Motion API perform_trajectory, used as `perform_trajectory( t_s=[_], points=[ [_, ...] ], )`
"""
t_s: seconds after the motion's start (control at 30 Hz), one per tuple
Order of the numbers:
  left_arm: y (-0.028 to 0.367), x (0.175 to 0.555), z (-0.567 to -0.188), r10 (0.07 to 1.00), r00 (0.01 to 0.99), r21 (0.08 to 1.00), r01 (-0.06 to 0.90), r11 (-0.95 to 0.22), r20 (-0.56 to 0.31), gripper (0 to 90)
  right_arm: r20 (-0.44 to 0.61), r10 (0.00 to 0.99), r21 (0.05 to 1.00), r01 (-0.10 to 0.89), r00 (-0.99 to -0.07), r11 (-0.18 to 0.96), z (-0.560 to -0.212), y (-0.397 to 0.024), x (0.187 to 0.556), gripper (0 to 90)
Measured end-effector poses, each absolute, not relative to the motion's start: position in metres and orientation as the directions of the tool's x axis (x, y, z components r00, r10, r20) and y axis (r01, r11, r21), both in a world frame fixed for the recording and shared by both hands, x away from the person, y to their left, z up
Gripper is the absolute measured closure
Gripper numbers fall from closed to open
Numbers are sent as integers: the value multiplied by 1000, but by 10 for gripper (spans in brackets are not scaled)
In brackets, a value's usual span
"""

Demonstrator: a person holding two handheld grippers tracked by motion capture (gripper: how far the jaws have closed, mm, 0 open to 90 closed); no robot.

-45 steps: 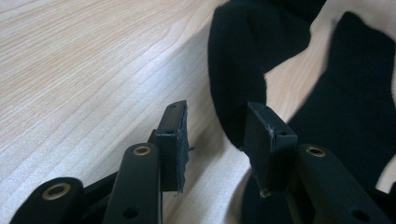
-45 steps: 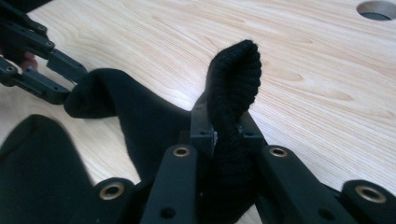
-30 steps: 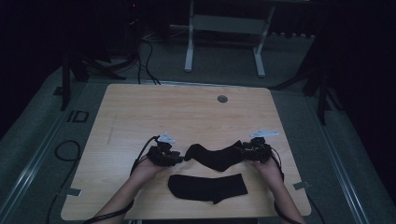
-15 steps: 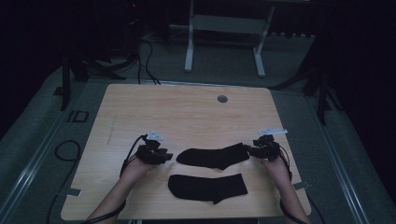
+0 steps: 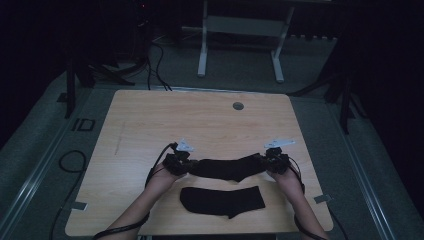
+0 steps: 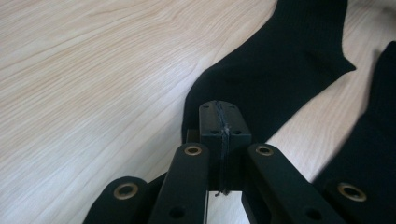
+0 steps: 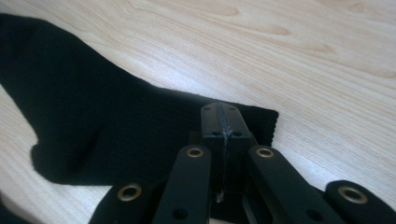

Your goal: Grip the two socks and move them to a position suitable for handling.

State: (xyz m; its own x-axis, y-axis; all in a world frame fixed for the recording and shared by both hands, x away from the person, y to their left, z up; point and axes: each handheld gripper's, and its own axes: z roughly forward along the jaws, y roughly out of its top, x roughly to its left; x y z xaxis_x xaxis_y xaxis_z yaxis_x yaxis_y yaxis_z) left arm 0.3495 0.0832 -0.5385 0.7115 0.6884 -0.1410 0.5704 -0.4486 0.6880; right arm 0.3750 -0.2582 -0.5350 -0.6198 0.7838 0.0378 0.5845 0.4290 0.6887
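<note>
Sock number one, the far black sock [image 5: 222,167], is lying stretched across the wooden table [image 5: 200,115] between my two claws, its length running left to right. I am pinching its toe end with the left gripper [image 5: 184,166]; in the left gripper view the left gripper's jaws are pressed tight together with the black knit of the far black sock [image 6: 280,70] caught between them. I am clamping the cuff end with the right gripper [image 5: 264,163], and in the right gripper view its jaws are likewise clenched flat on the ribbed edge of the far black sock [image 7: 116,130]. Both sets of jaws have just been closing onto the fabric. A second black sock [image 5: 222,201] is lying flat just nearer to me, close to the first but apart from it. Farther out, a small grey grommet [image 5: 238,106] is sitting near the table's far edge.
</note>
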Motion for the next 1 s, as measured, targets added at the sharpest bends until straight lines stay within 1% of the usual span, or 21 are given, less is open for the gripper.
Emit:
perform_trajectory(
  t_s=[0.17, 0.3, 0.37, 0.5, 0.7, 0.87, 1.0],
  points=[
    [76, 356, -548, 690, 710, 675, 580, -456, -143, 895, 40, 784, 668, 600, -620, 440, -545, -255, 378, 899],
    [75, 359, -557, 699, 705, 652, 586, -481, -119, 895, 43, 781, 659, 605, -623, 446, -553, -251, 378, 899],
    [79, 360, -559, 704, 697, 654, 597, -465, -136, 895, 54, 784, 660, 611, -619, 437, -554, -250, 378, 899],
    [87, 357, -559, 712, 692, 651, 597, -468, -122, 895, 62, 774, 666, 603, -630, 438, -555, -246, 376, 898],
    [105, 349, -560, 730, 668, 653, 619, -437, -145, 895, 83, 757, 673, 597, -648, 437, -556, -236, 375, 897],
    [112, 348, -559, 743, 657, 651, 621, -437, -127, 895, 76, 746, 669, 589, -662, 454, -556, -227, 377, 897],
    [118, 350, -560, 750, 647, 653, 629, -423, -137, 895, 64, 738, 663, 582, -672, 472, -555, -220, 378, 895]
  ],
)
